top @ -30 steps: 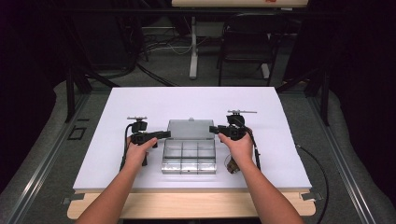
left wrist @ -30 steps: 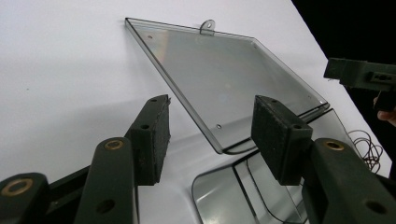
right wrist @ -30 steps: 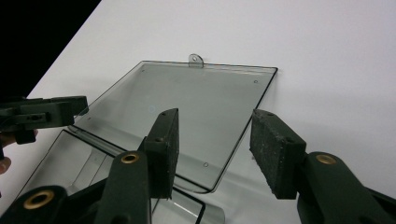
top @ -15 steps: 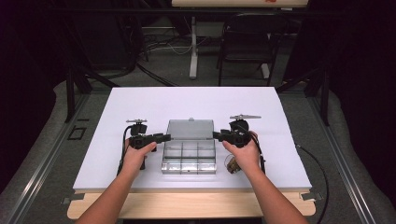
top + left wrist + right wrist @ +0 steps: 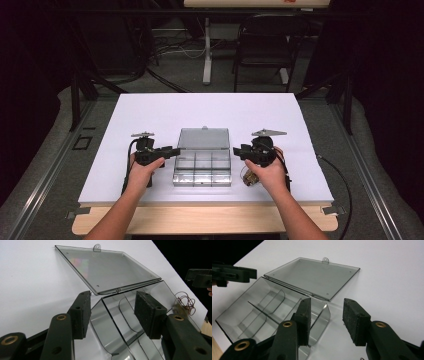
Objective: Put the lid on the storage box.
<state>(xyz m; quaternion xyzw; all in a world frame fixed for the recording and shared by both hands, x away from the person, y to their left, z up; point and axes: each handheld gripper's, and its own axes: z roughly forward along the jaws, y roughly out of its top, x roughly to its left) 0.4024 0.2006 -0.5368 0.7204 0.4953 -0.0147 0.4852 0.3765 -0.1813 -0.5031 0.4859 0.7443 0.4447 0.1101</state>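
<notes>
A clear plastic compartment box (image 5: 202, 170) sits in the middle of the white table, its lid (image 5: 204, 138) swung open and lying flat behind it. The compartments look empty. My left gripper (image 5: 174, 150) hovers at the box's left side, open, with the box's near corner (image 5: 110, 322) between and beyond its pads. My right gripper (image 5: 237, 150) is at the box's right side, also open, nothing between its pads (image 5: 355, 317). The box (image 5: 262, 312) and its lid (image 5: 314, 275) lie ahead of the right gripper (image 5: 328, 315). The left gripper (image 5: 113, 306) faces the lid (image 5: 112, 267).
A small coil of copper wire (image 5: 247, 176) lies on the table just right of the box, beside the right hand, and appears in the left gripper view as copper wire (image 5: 186, 301). The white table (image 5: 210, 110) extends behind the box. A chair (image 5: 265, 45) stands beyond the table.
Both grippers have drawn slightly back toward the near edge. The right one has also shifted right, away from the box's far right corner. The box and its lid have not moved.
</notes>
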